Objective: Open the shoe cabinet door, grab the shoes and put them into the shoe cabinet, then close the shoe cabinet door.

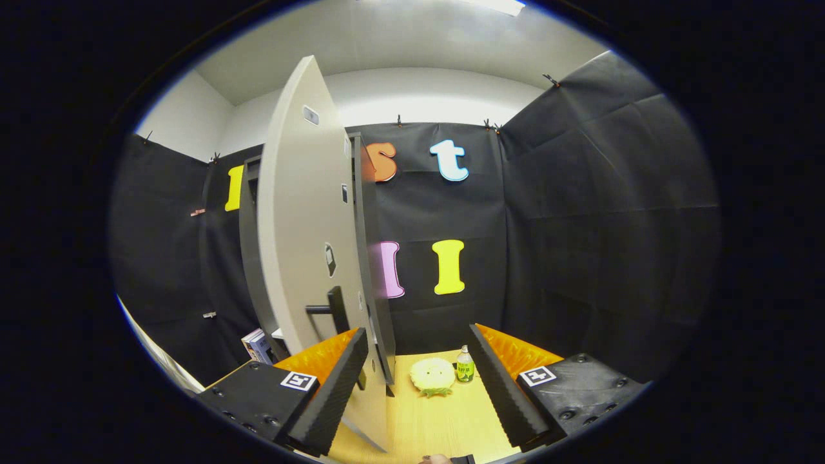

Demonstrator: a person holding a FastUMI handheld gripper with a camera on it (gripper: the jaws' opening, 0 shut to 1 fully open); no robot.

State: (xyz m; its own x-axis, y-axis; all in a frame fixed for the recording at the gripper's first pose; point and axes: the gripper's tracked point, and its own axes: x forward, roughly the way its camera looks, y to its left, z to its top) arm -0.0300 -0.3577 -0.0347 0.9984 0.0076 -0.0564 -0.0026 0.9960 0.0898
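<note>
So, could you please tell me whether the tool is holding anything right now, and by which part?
Nothing is held. The tool is open, its fingers apart; the cabinet door stands open just ahead of the left finger, its black handle ungripped.

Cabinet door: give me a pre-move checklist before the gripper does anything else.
1. Cabinet door swung open: ok.
2. Gripper open, nothing between its fingers: ok.
3. Door handle free of the fingers: ok, it sits just above the left finger.
4. Shoes located: cannot tell; only a yellow plush toy and a green bottle lie ahead on the wooden surface.
5. Cabinet interior free: cannot tell, the door hides it.
</note>
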